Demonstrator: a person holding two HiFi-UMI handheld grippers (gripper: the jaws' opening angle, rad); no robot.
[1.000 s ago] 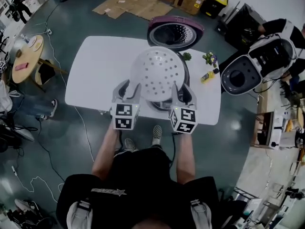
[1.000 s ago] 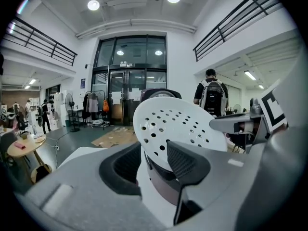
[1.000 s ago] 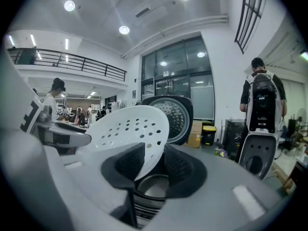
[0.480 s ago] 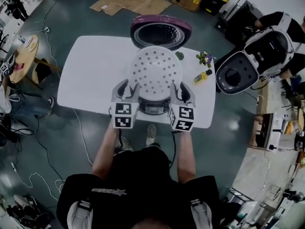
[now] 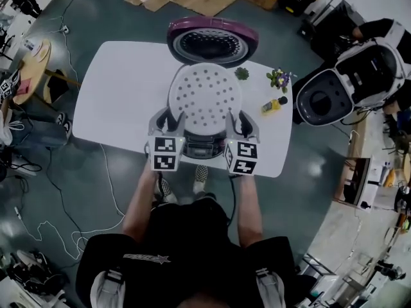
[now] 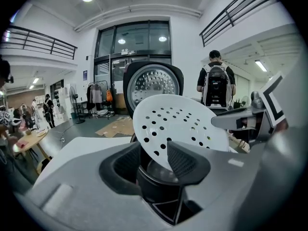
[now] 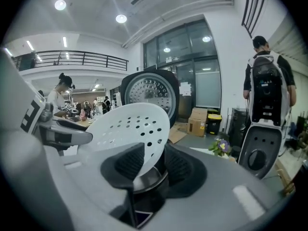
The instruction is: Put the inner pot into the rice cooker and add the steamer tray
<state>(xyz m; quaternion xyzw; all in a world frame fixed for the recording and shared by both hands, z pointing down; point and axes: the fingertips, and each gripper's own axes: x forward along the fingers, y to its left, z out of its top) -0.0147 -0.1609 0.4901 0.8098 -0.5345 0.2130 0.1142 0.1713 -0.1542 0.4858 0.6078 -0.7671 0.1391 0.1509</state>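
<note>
steamer tray [image 5: 204, 98] clamped by left claw [image 5: 172, 119] and right claw [image 5: 243, 123], over rice cooker [image 5: 205, 147].

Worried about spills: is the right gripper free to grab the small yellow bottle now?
Probably not: the right gripper grips the white perforated steamer tray with the left gripper, though the yellow bottle lies unobstructed.

White round perforated steamer tray [image 5: 205, 100] hovers just above the open rice cooker [image 5: 205, 148]

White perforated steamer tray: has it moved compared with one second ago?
Yes. The white perforated steamer tray now lies centred in front of the open purple-rimmed cooker lid; earlier it was offset to the left. It also looks smaller, so probably lower.
</note>
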